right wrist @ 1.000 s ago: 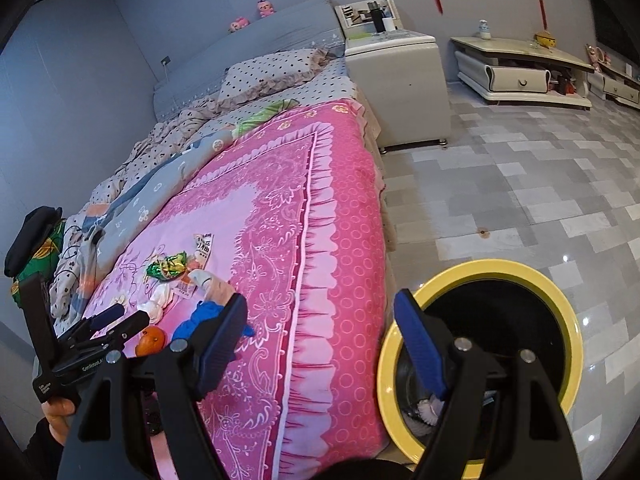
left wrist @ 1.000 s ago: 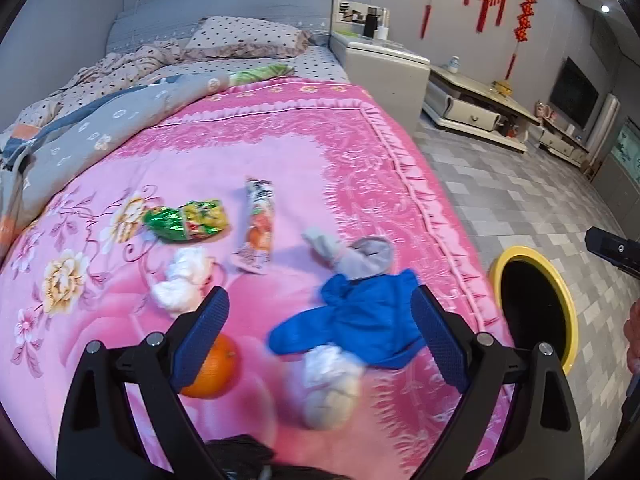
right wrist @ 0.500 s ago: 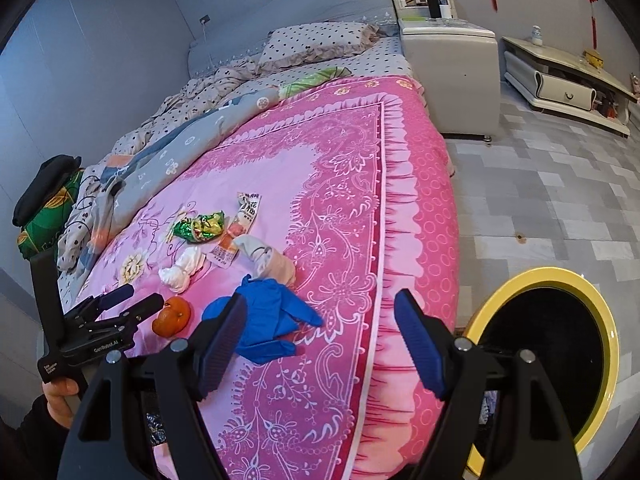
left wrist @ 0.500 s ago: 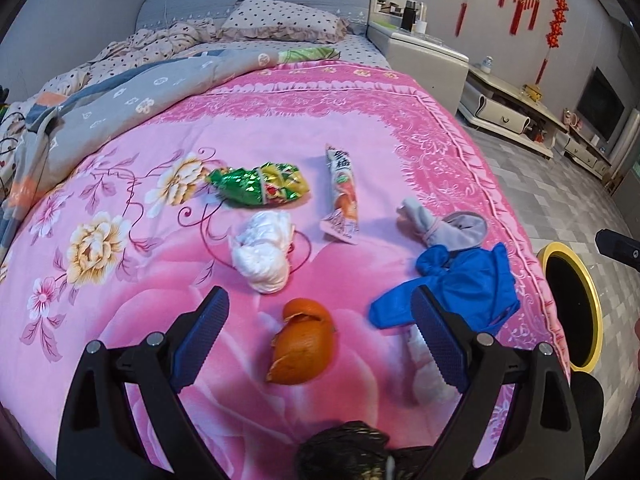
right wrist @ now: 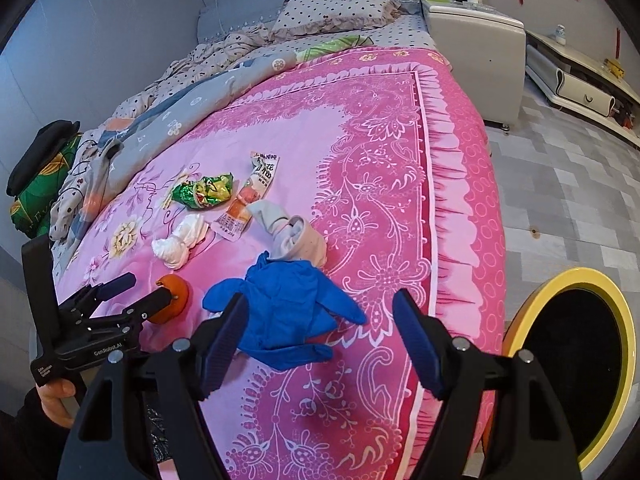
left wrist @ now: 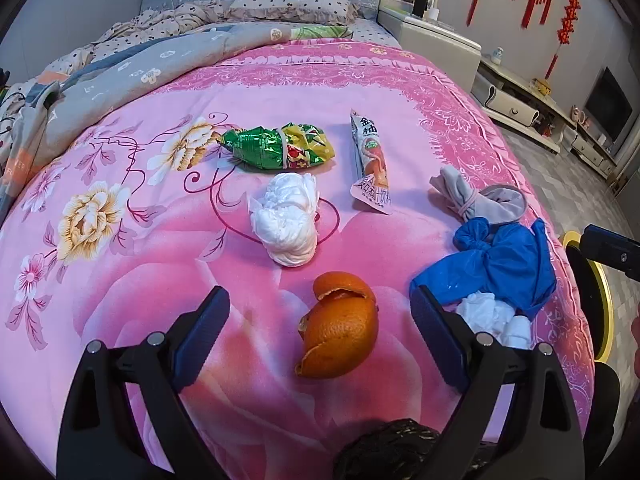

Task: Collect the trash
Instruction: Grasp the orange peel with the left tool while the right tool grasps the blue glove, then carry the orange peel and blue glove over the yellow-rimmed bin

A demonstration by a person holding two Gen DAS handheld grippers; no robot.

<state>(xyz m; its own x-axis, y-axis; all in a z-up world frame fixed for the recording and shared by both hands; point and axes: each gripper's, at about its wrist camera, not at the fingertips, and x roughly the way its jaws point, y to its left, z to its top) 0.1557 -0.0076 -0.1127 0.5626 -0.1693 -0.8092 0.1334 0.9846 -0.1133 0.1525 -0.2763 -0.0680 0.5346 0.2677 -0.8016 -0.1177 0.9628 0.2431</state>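
Observation:
On the pink bedspread (left wrist: 132, 264) lie an orange peel (left wrist: 340, 328), a white crumpled tissue (left wrist: 286, 220), a green snack wrapper (left wrist: 280, 146), a long snack packet (left wrist: 370, 164), a grey sock (left wrist: 476, 198), a blue glove (left wrist: 508, 264) and a smaller white tissue (left wrist: 496, 318). My left gripper (left wrist: 320, 320) is open, with the orange peel between its fingers. My right gripper (right wrist: 320, 332) is open and empty, just above the blue glove (right wrist: 288, 304). The left gripper (right wrist: 132, 292) shows by the peel (right wrist: 174, 296) in the right wrist view.
A yellow-rimmed black trash bin (right wrist: 568, 364) stands on the tiled floor to the right of the bed. A grey quilt (left wrist: 152, 68) and a pillow (left wrist: 288, 4) lie at the far end. A white bedside cabinet (right wrist: 476, 40) stands beyond.
Both grippers have swung left from the bin toward the bed. The left gripper now frames the orange peel. The right gripper has come over the blue glove.

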